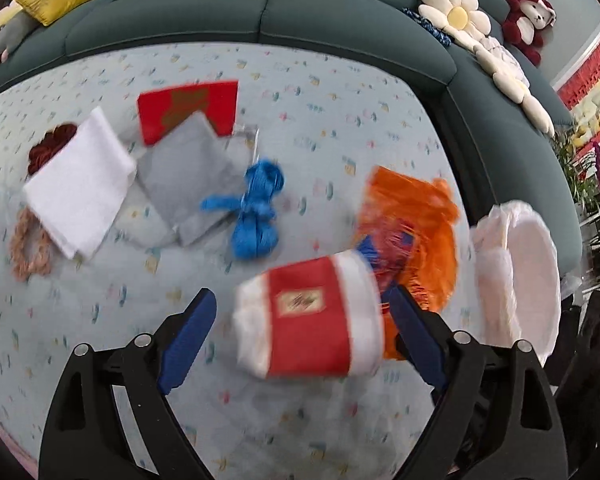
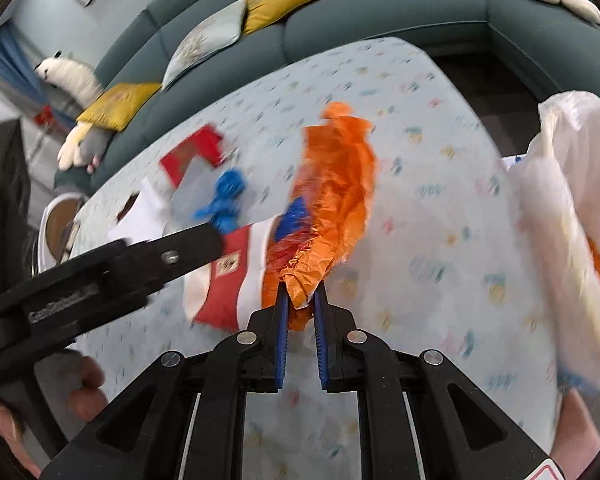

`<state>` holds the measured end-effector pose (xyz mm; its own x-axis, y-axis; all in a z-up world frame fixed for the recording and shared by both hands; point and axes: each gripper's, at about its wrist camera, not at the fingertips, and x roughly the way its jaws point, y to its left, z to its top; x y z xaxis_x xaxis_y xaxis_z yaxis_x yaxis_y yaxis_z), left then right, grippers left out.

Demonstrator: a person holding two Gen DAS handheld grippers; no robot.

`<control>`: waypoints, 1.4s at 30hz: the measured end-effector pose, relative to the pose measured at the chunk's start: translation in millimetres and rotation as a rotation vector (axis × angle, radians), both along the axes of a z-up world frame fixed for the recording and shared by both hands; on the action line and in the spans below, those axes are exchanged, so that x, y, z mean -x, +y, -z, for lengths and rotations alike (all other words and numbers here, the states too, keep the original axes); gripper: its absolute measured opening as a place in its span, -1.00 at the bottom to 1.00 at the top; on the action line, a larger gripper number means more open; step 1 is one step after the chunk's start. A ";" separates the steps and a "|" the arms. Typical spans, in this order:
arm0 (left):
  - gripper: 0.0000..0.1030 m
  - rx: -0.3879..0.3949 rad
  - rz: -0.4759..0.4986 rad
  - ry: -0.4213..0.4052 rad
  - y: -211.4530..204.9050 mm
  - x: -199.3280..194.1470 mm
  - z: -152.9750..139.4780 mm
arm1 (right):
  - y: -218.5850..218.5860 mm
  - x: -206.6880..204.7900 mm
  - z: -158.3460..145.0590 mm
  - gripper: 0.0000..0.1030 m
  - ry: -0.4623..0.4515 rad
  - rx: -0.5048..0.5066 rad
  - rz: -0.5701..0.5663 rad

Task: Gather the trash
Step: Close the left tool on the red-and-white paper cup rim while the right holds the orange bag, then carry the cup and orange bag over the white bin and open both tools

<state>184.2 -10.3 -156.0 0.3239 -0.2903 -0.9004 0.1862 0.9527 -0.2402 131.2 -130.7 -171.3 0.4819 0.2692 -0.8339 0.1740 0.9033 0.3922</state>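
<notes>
Right gripper (image 2: 301, 304) pinching orange wrapper (image 2: 332, 184) beside cup (image 1: 312, 316) | left gripper (image 1: 300, 312) open, straddling cup | I'd lift wrapper clear toward bin (image 2: 576, 216) right of cup.

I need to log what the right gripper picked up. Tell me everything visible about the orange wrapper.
The orange wrapper is a crinkled, glossy, thin bag, plastic by its look, with red and blue print near its lower end. The right gripper is shut on that end, and the rest stretches away over the patterned table cover. A red and white paper cup lies on its side beside it. Motion blur hides the print's details.
</notes>
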 end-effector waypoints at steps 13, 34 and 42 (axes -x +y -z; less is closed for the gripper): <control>0.68 -0.078 0.016 -0.028 -12.0 45.2 -3.3 | -40.6 37.4 -25.5 -0.78 -0.052 0.091 0.209; -0.82 -0.282 -0.019 -0.067 -6.2 61.0 23.8 | -37.3 56.7 -31.6 -0.78 -0.066 0.049 0.171; -0.95 -0.244 -0.044 -0.142 12.2 62.7 -3.4 | -31.8 60.2 -41.7 -0.78 -0.088 0.043 0.163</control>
